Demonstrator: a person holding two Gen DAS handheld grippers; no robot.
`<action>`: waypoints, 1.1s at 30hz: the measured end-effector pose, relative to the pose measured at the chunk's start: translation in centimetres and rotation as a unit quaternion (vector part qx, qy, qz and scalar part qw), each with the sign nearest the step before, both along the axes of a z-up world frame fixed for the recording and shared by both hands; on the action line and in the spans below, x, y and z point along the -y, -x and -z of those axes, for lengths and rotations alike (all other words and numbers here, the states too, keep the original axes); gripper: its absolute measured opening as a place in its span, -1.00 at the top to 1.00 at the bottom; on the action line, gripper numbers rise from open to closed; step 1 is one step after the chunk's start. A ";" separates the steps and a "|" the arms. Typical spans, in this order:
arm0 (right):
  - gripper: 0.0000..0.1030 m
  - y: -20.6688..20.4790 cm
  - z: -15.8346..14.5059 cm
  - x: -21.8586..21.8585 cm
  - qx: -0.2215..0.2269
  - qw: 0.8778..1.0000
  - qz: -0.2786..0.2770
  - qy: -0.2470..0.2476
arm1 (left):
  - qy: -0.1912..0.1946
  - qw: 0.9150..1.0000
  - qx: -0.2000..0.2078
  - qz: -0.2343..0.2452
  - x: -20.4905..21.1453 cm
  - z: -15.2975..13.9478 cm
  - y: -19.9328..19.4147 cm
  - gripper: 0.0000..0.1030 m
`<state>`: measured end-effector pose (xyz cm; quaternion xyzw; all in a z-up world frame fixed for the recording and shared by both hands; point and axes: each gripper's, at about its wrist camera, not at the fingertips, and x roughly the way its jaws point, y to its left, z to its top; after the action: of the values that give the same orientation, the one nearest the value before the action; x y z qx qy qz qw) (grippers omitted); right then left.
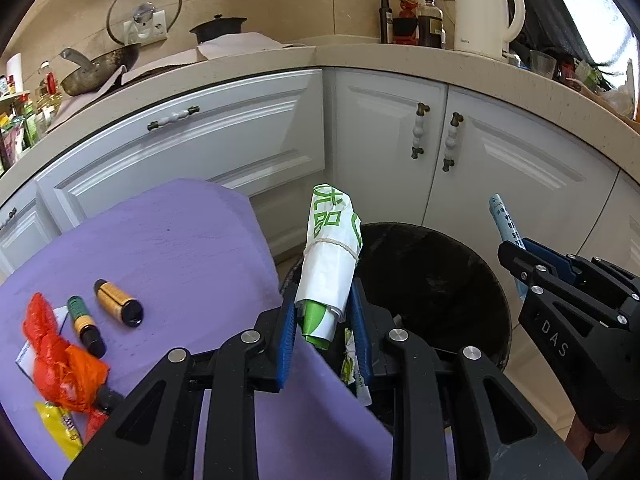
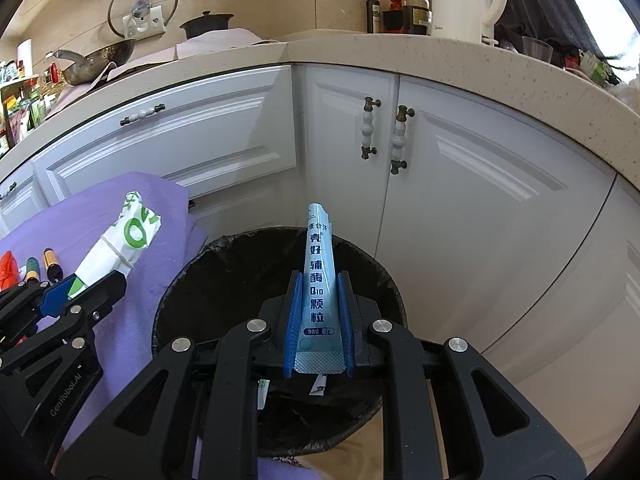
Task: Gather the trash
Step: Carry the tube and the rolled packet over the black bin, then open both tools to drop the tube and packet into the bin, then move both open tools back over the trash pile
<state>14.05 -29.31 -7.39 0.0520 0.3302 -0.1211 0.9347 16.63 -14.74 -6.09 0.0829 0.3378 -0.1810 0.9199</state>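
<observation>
My left gripper (image 1: 325,316) is shut on a white and green wrapper bundle (image 1: 330,252) tied with string, held at the edge of the black bin (image 1: 440,280). It also shows in the right wrist view (image 2: 120,248). My right gripper (image 2: 319,312) is shut on a light blue sachet (image 2: 319,280) above the black bin (image 2: 240,280); the sachet also shows in the left wrist view (image 1: 505,224). On the purple cloth (image 1: 160,248) lie two batteries (image 1: 118,302), an orange plastic bag (image 1: 64,364) and a yellow wrapper (image 1: 60,428).
White cabinet doors (image 1: 392,152) stand behind the bin. The counter (image 1: 400,58) above holds a white kettle (image 1: 486,16), bottles (image 1: 430,20), a pan (image 1: 100,68) and a glass lid (image 1: 144,8). Some scraps lie inside the bin (image 1: 352,368).
</observation>
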 end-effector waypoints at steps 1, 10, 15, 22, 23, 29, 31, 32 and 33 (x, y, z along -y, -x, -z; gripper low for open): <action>0.65 -0.1 0.1 0.1 0.000 1.000 0.000 -0.001 | -0.001 1.000 -0.003 0.002 0.1 0.1 -0.2 0.44; 0.34 -0.6 0.6 0.6 0.001 1.000 0.008 -0.006 | 0.001 1.000 -0.021 -0.004 0.3 0.5 -0.9 0.19; 0.34 -0.2 0.3 0.2 0.003 1.000 0.010 -0.006 | 0.007 1.000 -0.016 -0.020 -0.7 -0.2 -0.8 0.19; 0.34 0.6 -0.3 -1.1 0.002 1.000 0.004 -0.009 | 0.010 0.999 -0.006 -0.038 -3.1 -1.4 0.4 0.19; 0.34 0.7 -0.4 -1.5 0.002 1.000 0.001 -0.011 | 0.012 0.999 -0.005 -0.043 -3.7 -1.6 0.6 0.19; 0.33 1.8 -0.9 -4.3 -0.001 1.000 -0.017 -0.017 | 0.011 0.998 0.005 -0.065 -7.3 -2.7 2.3 0.19; 0.33 2.1 -1.1 -5.3 -0.001 1.000 -0.024 -0.018 | 0.011 0.997 0.006 -0.074 -8.7 -3.0 2.8 0.19; 0.33 2.3 -1.3 -6.0 0.000 0.999 -0.028 -0.019 | 0.011 0.997 0.008 -0.081 -9.5 -3.1 3.2 0.19; 0.33 2.5 -1.4 -6.7 0.000 0.999 -0.033 -0.022 | 0.011 0.996 0.010 -0.088 -10.5 -3.2 3.6 0.19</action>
<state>11.55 -22.66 -6.02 0.0611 0.3341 -0.0829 0.9369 13.06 -4.26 -2.90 0.0448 0.3327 -0.1020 0.9364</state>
